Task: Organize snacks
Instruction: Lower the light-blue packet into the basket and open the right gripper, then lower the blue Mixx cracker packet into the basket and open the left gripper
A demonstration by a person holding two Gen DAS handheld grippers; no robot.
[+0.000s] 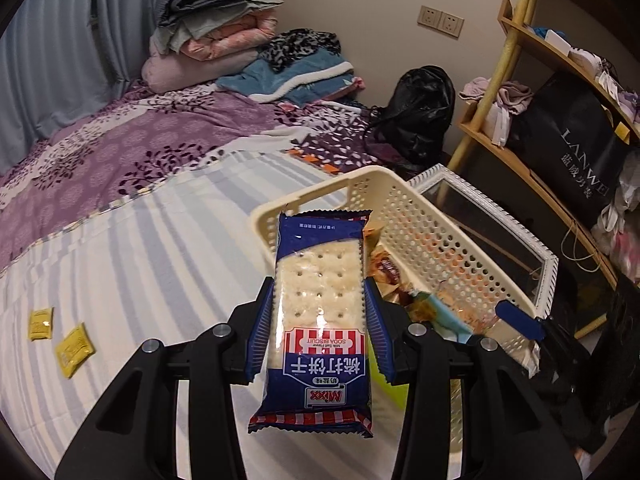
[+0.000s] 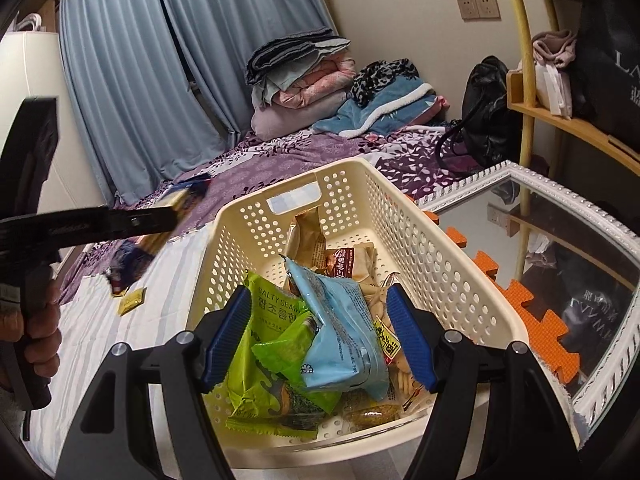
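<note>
My left gripper (image 1: 319,312) is shut on a blue soda biscuit packet (image 1: 318,296) and holds it above the bed, at the near left rim of the cream perforated basket (image 1: 424,236). In the right wrist view the left gripper (image 2: 168,220) shows at the left with the blurred packet (image 2: 180,204). My right gripper (image 2: 320,336) is open and empty over the basket (image 2: 256,216), above a green seaweed packet (image 2: 272,364) and a light blue packet (image 2: 344,332). Two yellow sachets (image 1: 74,350) lie on the striped bedsheet.
A white-framed mirror (image 2: 560,264) lies to the right of the basket over orange foam mats (image 2: 536,320). Folded blankets (image 1: 216,36) and a black bag (image 1: 420,116) sit at the far end of the bed. A bamboo shelf (image 1: 532,96) stands at the right.
</note>
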